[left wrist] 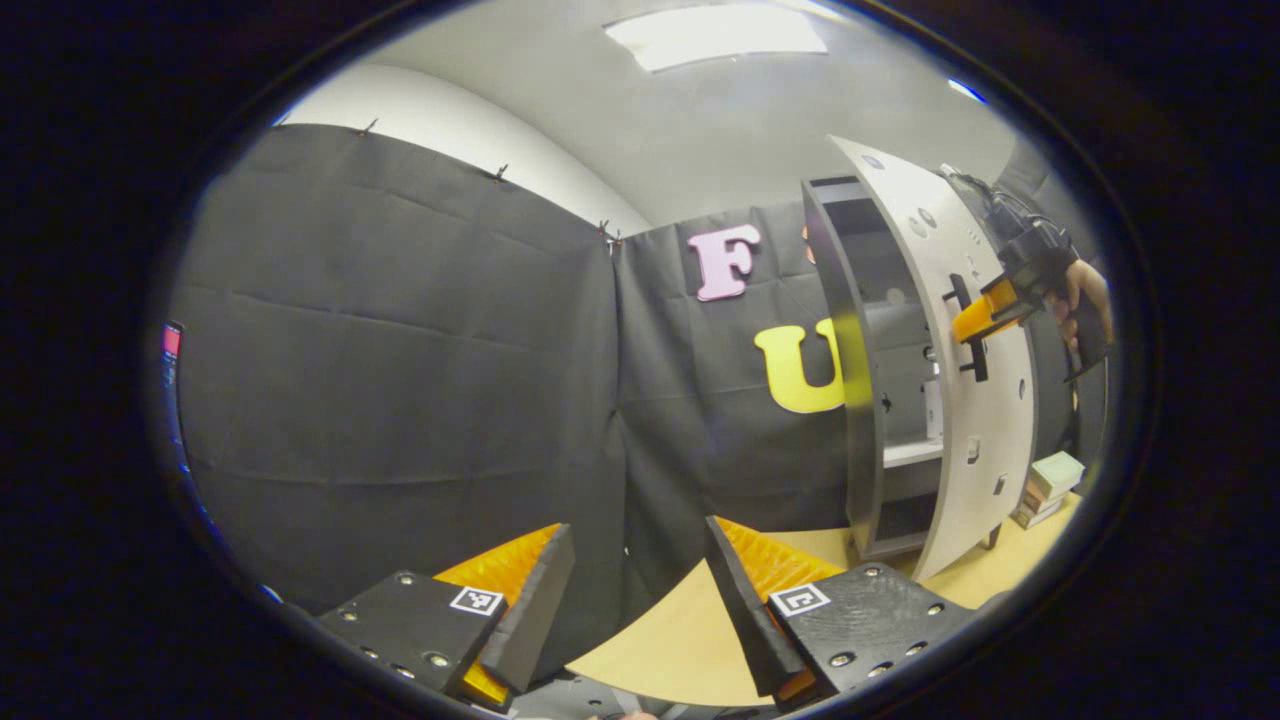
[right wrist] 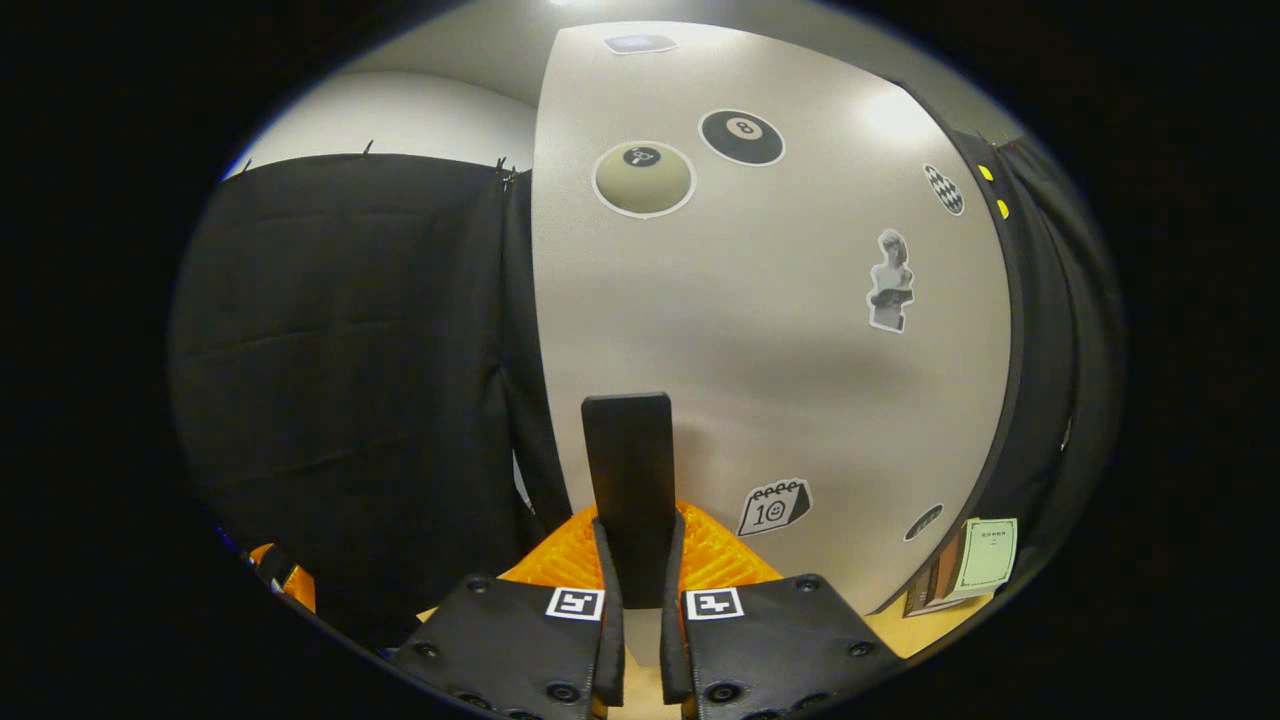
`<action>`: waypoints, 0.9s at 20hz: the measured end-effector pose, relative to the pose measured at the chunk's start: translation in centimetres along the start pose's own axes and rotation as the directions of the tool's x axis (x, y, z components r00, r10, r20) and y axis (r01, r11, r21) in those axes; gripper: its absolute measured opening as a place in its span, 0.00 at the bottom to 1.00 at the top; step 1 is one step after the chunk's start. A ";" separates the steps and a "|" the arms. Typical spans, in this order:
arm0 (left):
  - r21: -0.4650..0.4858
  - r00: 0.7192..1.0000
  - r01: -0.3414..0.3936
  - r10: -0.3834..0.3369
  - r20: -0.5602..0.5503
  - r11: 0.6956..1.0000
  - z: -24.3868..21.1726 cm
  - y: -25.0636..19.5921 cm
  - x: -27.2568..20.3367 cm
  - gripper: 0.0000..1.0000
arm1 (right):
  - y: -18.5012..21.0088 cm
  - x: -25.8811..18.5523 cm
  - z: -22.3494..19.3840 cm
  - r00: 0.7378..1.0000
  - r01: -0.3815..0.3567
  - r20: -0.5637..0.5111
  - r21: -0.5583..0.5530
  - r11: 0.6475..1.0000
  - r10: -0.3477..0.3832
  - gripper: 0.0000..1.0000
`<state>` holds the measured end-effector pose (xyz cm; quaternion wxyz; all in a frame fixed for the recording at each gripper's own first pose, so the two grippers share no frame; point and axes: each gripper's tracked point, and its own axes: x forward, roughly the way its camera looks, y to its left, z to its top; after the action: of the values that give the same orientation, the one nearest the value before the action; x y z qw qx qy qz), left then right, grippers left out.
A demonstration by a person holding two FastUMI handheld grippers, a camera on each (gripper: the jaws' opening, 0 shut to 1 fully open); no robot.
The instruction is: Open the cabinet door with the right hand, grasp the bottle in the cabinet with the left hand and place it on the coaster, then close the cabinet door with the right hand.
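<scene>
We clamped the right gripper (right wrist: 640, 560) on the door handle (right wrist: 628, 480) to swing it; left gripper (left wrist: 640, 590) waited, fingers open.

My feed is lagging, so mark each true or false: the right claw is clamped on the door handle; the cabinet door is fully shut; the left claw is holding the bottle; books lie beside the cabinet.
1. The right claw is clamped on the door handle: true.
2. The cabinet door is fully shut: false, it stands ajar, with shelves visible behind it.
3. The left claw holds the bottle: false, it is open and empty above the table.
4. Books lie beside the cabinet: true.
</scene>
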<state>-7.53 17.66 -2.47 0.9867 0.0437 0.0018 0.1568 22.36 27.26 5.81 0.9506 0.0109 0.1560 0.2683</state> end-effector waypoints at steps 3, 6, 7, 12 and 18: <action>0.000 0.999 0.035 -0.035 0.002 0.999 0.3 -2.4 0.8 0.80 | -0.6 -0.7 -0.1 1.000 -0.025 0.011 -0.007 1.000 0.025 0.12; -0.003 0.997 0.073 -0.073 0.008 0.997 0.8 -5.0 1.3 0.79 | -1.3 -2.0 -0.4 0.999 -0.049 0.017 -0.006 0.999 0.049 0.16; -0.003 0.996 0.085 -0.085 0.011 0.996 1.0 -6.0 1.6 0.81 | -1.6 -2.3 -0.4 0.998 -0.056 0.015 -0.004 0.998 0.056 0.16; -0.020 0.987 0.160 -0.159 0.032 0.987 1.9 -11.2 2.5 0.81 | -2.6 -4.0 -0.7 0.998 -0.061 0.017 -0.024 0.998 0.061 0.16; -0.024 0.968 0.247 -0.245 0.058 0.969 3.2 -17.2 2.2 0.80 | -4.1 -5.6 -0.9 0.997 -0.067 0.025 -0.025 0.997 0.068 0.16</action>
<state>-0.10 1.77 -0.71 0.9987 0.0321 -0.0222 0.0321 19.62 20.82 6.19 0.9430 0.0082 0.1399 0.3019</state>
